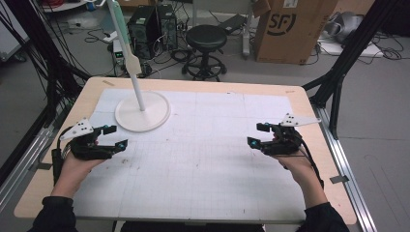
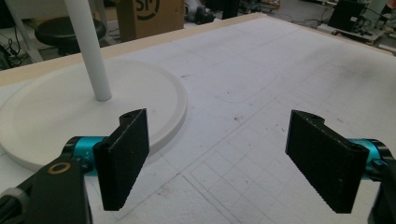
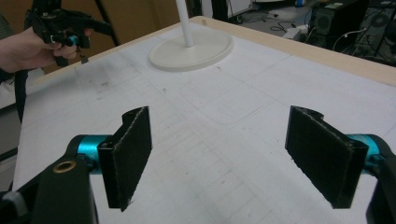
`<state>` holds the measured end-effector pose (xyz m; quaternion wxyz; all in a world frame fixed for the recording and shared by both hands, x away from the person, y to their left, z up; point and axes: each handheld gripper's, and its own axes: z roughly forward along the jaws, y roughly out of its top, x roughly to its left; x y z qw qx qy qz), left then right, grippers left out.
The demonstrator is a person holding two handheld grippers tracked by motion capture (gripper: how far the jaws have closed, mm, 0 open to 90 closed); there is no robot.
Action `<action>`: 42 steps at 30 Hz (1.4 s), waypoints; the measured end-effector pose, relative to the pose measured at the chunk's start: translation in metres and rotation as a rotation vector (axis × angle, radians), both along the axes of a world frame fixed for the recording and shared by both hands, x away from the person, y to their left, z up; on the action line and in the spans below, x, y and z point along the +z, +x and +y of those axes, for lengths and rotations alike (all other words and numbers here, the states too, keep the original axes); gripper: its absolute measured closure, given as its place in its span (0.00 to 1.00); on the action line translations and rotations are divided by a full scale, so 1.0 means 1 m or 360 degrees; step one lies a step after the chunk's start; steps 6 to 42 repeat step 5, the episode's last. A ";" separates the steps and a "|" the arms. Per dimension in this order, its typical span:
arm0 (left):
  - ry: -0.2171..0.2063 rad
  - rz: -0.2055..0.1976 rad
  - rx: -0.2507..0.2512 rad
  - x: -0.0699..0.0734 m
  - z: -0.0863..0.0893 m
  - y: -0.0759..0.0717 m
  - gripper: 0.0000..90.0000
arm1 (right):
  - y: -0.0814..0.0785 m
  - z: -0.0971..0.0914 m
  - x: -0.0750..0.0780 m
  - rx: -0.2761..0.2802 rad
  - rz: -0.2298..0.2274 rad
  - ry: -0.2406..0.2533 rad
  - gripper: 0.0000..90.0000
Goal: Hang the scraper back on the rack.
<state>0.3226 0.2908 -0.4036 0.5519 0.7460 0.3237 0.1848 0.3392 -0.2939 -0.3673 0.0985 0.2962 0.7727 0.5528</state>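
A white stand with a round base (image 1: pixel 155 115) and a thin upright pole (image 1: pixel 139 94) sits at the far left of the gridded white mat (image 1: pixel 203 159). My left gripper (image 1: pixel 118 136) is held low near the mat's left edge, just in front of that base, open with nothing between its pads. In the left gripper view the base (image 2: pixel 56 107) lies close behind the gripper's spread jaws (image 2: pixel 219 163). My right gripper (image 1: pixel 255 134) hovers near the mat's right side, open and empty (image 3: pixel 219 161). The right gripper view looks across the mat to the base (image 3: pixel 196 46) and the left gripper (image 3: pixel 60 30).
The wooden table edge (image 1: pixel 309 104) frames the mat. Beyond the table stand a black stool (image 1: pixel 206 38), computer towers (image 1: pixel 152 29) and a large cardboard box (image 1: pixel 290 29). Black frame struts (image 1: pixel 338 82) rise at the right, with cables on the floor to the left.
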 end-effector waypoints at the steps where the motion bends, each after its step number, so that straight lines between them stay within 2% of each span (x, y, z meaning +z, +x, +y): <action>1: 0.0005 0.0001 -0.0002 0.000 0.000 0.000 0.25 | 0.000 0.000 -0.002 0.0003 0.0009 -0.0003 0.23; 4: 0.0019 0.0007 -0.0005 0.000 -0.001 0.000 0.25 | 0.001 -0.001 -0.005 -0.0004 0.0033 -0.0010 0.23; 42: 0.0024 0.0006 -0.0005 -0.001 -0.001 0.000 0.25 | 0.001 -0.001 -0.006 -0.0004 0.0033 -0.0012 0.23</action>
